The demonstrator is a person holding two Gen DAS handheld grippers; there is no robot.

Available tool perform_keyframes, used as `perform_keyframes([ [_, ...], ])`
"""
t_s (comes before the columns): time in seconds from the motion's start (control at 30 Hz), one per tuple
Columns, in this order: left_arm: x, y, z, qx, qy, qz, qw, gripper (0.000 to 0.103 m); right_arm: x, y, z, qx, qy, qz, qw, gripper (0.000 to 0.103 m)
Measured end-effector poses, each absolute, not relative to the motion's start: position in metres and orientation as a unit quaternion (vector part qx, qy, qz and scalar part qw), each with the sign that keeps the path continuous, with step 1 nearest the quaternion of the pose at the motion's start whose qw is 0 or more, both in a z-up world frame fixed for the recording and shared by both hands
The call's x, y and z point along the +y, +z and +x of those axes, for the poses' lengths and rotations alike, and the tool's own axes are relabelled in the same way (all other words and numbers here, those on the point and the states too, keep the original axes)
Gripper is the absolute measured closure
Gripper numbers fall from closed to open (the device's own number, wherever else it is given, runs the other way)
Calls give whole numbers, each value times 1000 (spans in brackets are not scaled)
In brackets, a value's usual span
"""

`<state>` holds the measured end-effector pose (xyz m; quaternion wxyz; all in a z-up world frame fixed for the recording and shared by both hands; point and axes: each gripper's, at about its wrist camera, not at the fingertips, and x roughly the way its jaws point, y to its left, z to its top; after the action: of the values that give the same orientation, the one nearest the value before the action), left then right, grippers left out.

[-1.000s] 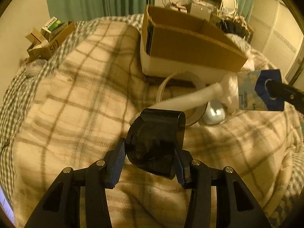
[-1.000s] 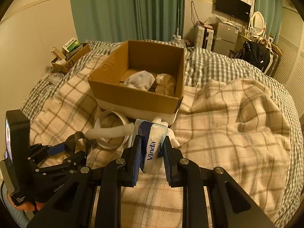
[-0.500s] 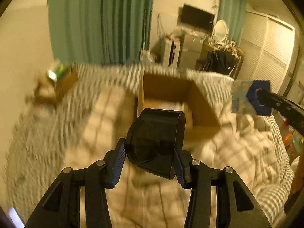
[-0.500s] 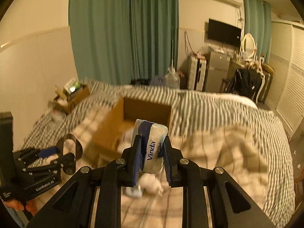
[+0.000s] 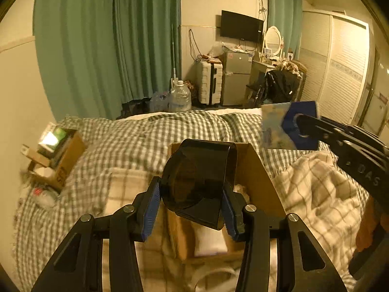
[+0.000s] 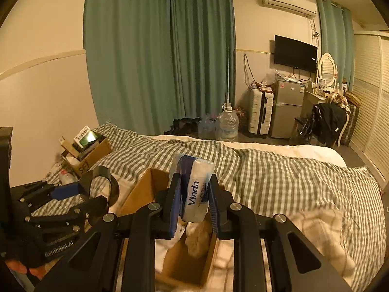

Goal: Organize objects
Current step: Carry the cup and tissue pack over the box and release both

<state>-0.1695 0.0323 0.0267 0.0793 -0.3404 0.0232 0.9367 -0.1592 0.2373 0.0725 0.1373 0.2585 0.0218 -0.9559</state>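
While over checked bed (image 6: pixel 279 177) | left claw (image 5: pixel 192 202) grips dark band (image 5: pixel 199 182) | right claw (image 6: pixel 193 202) pinches tissue pack (image 6: pixel 197 189) | box (image 5: pixel 257 182) seemingly below

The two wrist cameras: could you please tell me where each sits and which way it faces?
Left wrist: on the left gripper, looking along its jaws at the dark tape roll over the cardboard box; the right gripper enters from the right.
Right wrist: on the right gripper, jaws clamping the tissue pack; the left gripper and a hand show at left.
Shared: box, checked bedding, curtains.

Bed (image 6: pixel 279 170) under green-checked cover; plaid blanket (image 5: pixel 323 194) over it; open cardboard box (image 6: pixel 143 194) on blanket; smaller cluttered box (image 6: pixel 92 153) near wall.
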Motion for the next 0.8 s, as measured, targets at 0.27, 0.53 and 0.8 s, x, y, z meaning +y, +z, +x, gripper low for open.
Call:
perform_keyframes([
  [0.27,48,-14,-203,42,933,-346,92,56,241,11,-221,4,-939,308,155,82],
  [0.53,59,-44,-209,46,919,-377,103,54,252,-16,-237,-42,-923,331,190,72],
  [0.8,57,-25,-173,40,927,-358,101,0,271,12,-209,-69,-934,314,160,32],
])
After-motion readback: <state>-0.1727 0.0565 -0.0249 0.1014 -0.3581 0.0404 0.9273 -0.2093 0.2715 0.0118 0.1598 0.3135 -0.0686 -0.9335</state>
